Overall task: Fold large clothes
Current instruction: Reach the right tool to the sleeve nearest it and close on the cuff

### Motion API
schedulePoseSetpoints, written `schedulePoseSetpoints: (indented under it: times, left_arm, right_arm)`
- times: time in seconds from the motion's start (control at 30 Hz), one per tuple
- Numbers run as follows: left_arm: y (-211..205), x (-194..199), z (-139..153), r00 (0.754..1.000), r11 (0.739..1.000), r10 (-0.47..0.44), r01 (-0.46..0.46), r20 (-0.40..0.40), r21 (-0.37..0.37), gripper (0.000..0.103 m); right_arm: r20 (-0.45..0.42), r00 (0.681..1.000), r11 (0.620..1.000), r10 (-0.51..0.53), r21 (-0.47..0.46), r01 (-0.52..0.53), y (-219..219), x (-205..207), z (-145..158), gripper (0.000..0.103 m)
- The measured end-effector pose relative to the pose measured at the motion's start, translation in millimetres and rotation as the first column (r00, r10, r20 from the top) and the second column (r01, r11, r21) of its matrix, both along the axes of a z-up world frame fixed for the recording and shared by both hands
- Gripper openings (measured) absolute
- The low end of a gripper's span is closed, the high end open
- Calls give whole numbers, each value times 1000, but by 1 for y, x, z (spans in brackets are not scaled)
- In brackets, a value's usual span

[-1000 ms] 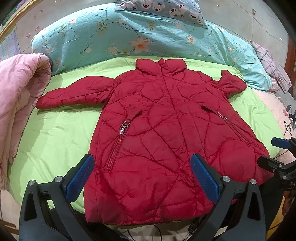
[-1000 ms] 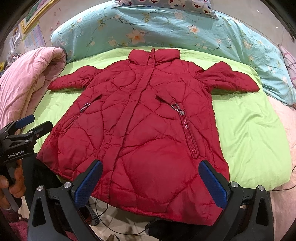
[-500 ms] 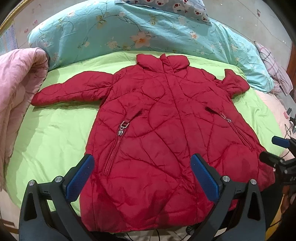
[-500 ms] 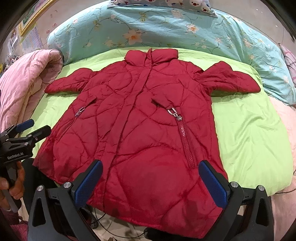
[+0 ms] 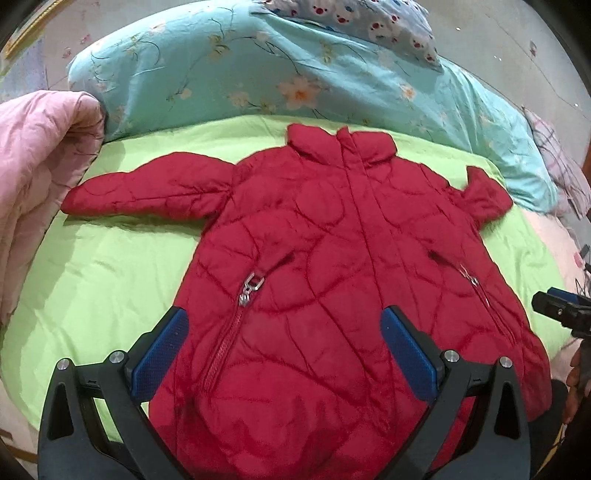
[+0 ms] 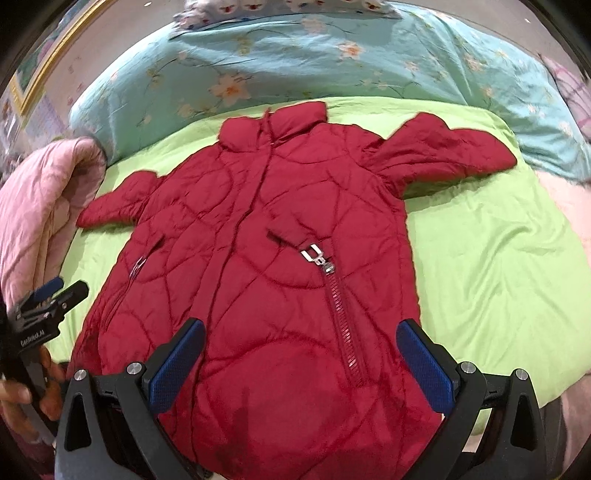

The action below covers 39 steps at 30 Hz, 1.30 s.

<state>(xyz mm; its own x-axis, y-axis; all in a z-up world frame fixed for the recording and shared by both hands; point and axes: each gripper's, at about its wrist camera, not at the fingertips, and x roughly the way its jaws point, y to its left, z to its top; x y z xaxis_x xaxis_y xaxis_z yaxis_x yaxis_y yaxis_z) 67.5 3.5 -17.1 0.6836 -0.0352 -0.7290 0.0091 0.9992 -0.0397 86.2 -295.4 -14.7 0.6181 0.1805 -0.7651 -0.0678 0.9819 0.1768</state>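
Observation:
A red quilted jacket (image 5: 332, 266) (image 6: 280, 258) lies flat and face up on the green bed sheet (image 5: 96, 280), collar at the far end, both sleeves spread out. My left gripper (image 5: 284, 347) hovers open over the jacket's lower left part, its blue pads wide apart with nothing between them. My right gripper (image 6: 301, 360) hangs open above the lower right part, near the pocket zipper (image 6: 340, 310). The left gripper (image 6: 48, 299) also shows at the left edge of the right wrist view, and the right gripper (image 5: 561, 312) at the right edge of the left wrist view.
A light blue floral duvet (image 5: 258, 74) is bunched along the head of the bed, with a bear-print pillow (image 5: 354, 22) behind it. A pink quilt (image 5: 33, 177) is piled at the left. The jacket's hem hangs at the bed's near edge.
Both grippers have moved forward and lower over the jacket, so it fills more of each view. The jacket itself has not moved, and both grippers stay open.

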Motion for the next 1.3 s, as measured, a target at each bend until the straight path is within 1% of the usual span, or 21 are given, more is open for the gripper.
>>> schedulePoseSetpoints:
  times: [0.07, 0.17, 0.23, 0.3, 0.33, 0.37, 0.43, 0.53, 0.6, 0.63, 0.7, 0.8, 0.9, 1.03, 1.1, 1.13, 1.2, 1.27, 1.3]
  left_arm:
    - [2, 6, 0, 1000, 1000, 6, -6, 8, 1, 103]
    - [5, 15, -2, 1000, 999, 11, -11, 3, -36, 103]
    - [8, 20, -1, 999, 998, 37, -35, 28, -50, 103]
    - [8, 25, -2, 999, 998, 41, -39, 29, -56, 103]
    - [7, 31, -3, 999, 999, 31, -30, 15, -44, 103]
    - [3, 37, -5, 1000, 1000, 21, -21, -2, -12, 103]
    - [-2, 47, -6, 1000, 999, 15, -15, -6, 47, 103]
    - [-4, 57, -7, 1000, 998, 15, -15, 0, 66, 103]
    - [-4, 64, -8, 1000, 997, 17, -16, -3, 75, 103]
    - [-4, 66, -9, 1000, 997, 19, -19, -1, 79, 103]
    - [-3, 71, -10, 1000, 997, 26, -25, -2, 79, 103]
    - [-1, 77, -13, 999, 998, 24, -23, -24, 59, 103]
    - [-4, 80, -15, 999, 998, 21, -19, -33, 62, 103]
    - [-6, 86, -18, 998, 998, 26, -23, -57, 62, 103]
    - [-5, 89, -19, 998, 998, 25, -22, -63, 52, 103]
    - [-5, 91, -20, 998, 998, 24, -21, -62, 52, 103]
    - [-6, 95, -22, 997, 997, 37, -32, -70, 71, 103]
    - [-7, 97, -24, 997, 997, 26, -21, -76, 69, 103]
    - [-8, 98, -24, 997, 997, 25, -19, -73, 79, 103]
  right_arm:
    - [1, 1000, 999, -15, 30, 15, -8, 5, 0, 103]
    - [16, 999, 998, -39, 56, 39, -20, 14, 1, 103]
    - [19, 998, 996, -63, 69, 62, -29, 22, 2, 103]
    - [14, 997, 993, -82, 91, 80, -38, 30, 1, 103]
    - [15, 995, 991, -95, 96, 93, -43, 35, 2, 103]
    - [12, 995, 991, -99, 95, 98, -47, 40, 3, 103]
    - [3, 995, 992, -98, 83, 97, -53, 49, 4, 103]
    - [37, 992, 991, -123, 65, 121, -69, 65, 10, 103]
    - [56, 988, 987, -147, 72, 143, -84, 76, 13, 103]
    - [62, 986, 985, -156, 90, 150, -92, 82, 13, 103]
    - [58, 982, 974, -181, 147, 171, -112, 94, 12, 103]
    - [49, 972, 959, -231, 182, 219, -134, 107, 8, 102]
    - [76, 962, 953, -263, 176, 247, -151, 118, 7, 102]
    - [73, 937, 931, -342, 158, 328, -174, 135, -3, 102]
    - [84, 929, 923, -361, 178, 342, -185, 141, -7, 100]
    - [85, 920, 913, -384, 188, 364, -193, 147, -10, 100]
    - [65, 914, 901, -400, 211, 380, -205, 157, -15, 100]
    - [51, 906, 887, -419, 237, 397, -221, 170, -20, 99]
    - [51, 904, 883, -425, 241, 402, -227, 174, -20, 98]
